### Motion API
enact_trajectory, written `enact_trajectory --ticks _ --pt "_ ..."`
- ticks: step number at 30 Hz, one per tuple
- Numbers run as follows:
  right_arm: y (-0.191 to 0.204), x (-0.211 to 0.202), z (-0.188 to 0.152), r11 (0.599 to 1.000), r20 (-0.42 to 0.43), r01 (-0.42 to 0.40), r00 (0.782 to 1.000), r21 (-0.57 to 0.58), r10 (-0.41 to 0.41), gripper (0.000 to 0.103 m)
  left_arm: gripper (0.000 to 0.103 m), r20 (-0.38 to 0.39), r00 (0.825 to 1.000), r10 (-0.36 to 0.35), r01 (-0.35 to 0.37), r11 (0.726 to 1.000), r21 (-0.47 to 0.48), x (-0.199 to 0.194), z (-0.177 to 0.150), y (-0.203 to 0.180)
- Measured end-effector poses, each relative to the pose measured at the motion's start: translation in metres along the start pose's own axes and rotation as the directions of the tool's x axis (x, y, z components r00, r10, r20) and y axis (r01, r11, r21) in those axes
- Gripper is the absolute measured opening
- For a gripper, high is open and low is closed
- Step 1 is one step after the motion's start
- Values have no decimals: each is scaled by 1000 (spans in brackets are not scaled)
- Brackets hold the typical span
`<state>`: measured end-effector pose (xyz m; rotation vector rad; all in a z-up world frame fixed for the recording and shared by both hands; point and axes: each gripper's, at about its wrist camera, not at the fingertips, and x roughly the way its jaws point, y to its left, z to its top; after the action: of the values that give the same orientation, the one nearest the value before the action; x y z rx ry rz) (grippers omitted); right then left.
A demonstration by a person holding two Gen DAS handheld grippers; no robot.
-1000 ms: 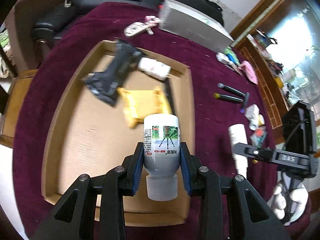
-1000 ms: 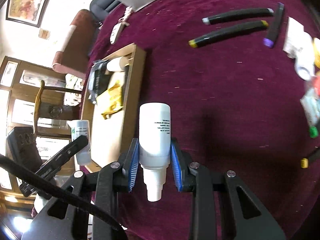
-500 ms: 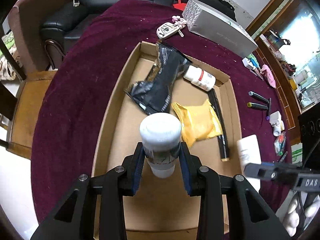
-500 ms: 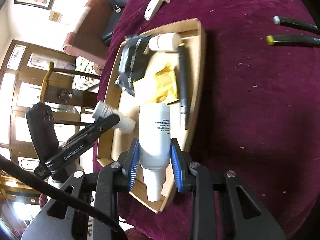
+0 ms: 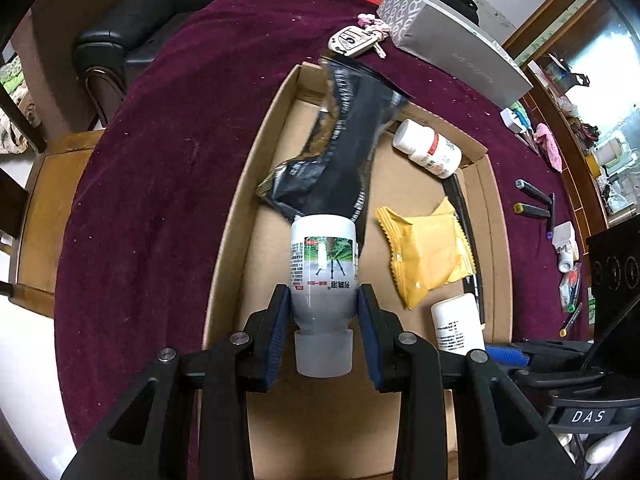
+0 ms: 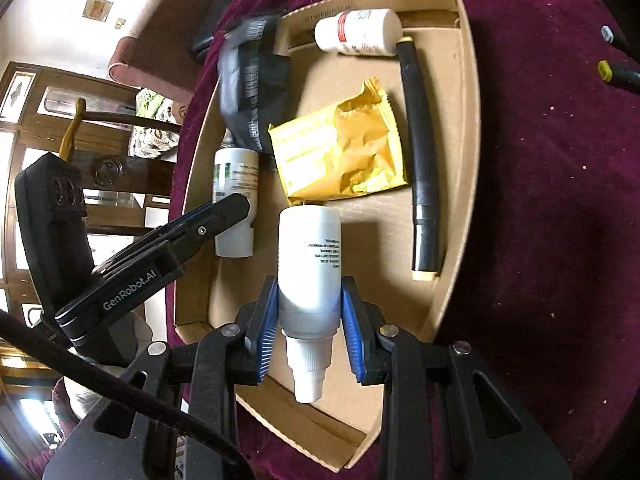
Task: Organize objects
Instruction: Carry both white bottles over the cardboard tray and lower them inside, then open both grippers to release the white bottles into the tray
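You're working over a table under a dark maroon cloth [image 5: 152,184]. A shallow cardboard tray [image 5: 236,216] lies on it near the middle of your left view. At about 12 o'clock from the tray you have a car key fob [image 5: 352,41], and at 1 o'clock a long grey box [image 5: 452,44]. At 3 o'clock, well apart from the tray, black markers [image 5: 534,200] lie on the cloth, with small white items [image 5: 566,240] just beyond them at the table's edge.
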<state>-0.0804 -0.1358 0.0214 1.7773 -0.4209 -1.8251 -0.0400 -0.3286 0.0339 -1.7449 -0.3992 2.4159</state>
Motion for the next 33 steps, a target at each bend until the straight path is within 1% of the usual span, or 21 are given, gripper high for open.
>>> enact_trajectory --ticks 4,9,12,15,19,24,27,29,31,33 --pt "3 5 5 1000 5 22 1000 -5 -22 28 29 -13 1000 7 -7 1000 1 4 0 3" --pt "7 7 14 998 18 56 998 -16 -56 28 30 -6 1000 11 -11 1000 -7 5 -1 3" --pt "6 7 21 997 31 70 997 -13 -69 28 32 2 1000 18 -18 1000 -14 5 -5 0" --pt "2 4 25 997 45 78 996 -5 -78 28 34 7 1000 8 -8 999 -39 4 -12 -1" --pt "5 7 34 995 54 104 993 -10 -103 28 37 10 1000 12 -11 999 -38 3 -16 -4" --pt "2 7 37 993 60 121 991 -8 -120 28 37 8 1000 -25 25 995 -92 -1 -16 4" --pt "3 8 37 992 62 124 990 -11 -123 29 39 21 999 -31 33 994 -99 -9 -16 3" --pt "6 9 37 993 67 119 991 -9 -118 32 47 34 999 -38 41 994 -103 -16 -16 1" --pt "7 9 36 993 70 117 991 -11 -116 44 47 46 998 -42 47 994 -104 -22 -16 0" --pt "9 7 35 994 73 111 991 -15 -110 49 47 53 998 -44 50 993 -104 -26 -15 0"
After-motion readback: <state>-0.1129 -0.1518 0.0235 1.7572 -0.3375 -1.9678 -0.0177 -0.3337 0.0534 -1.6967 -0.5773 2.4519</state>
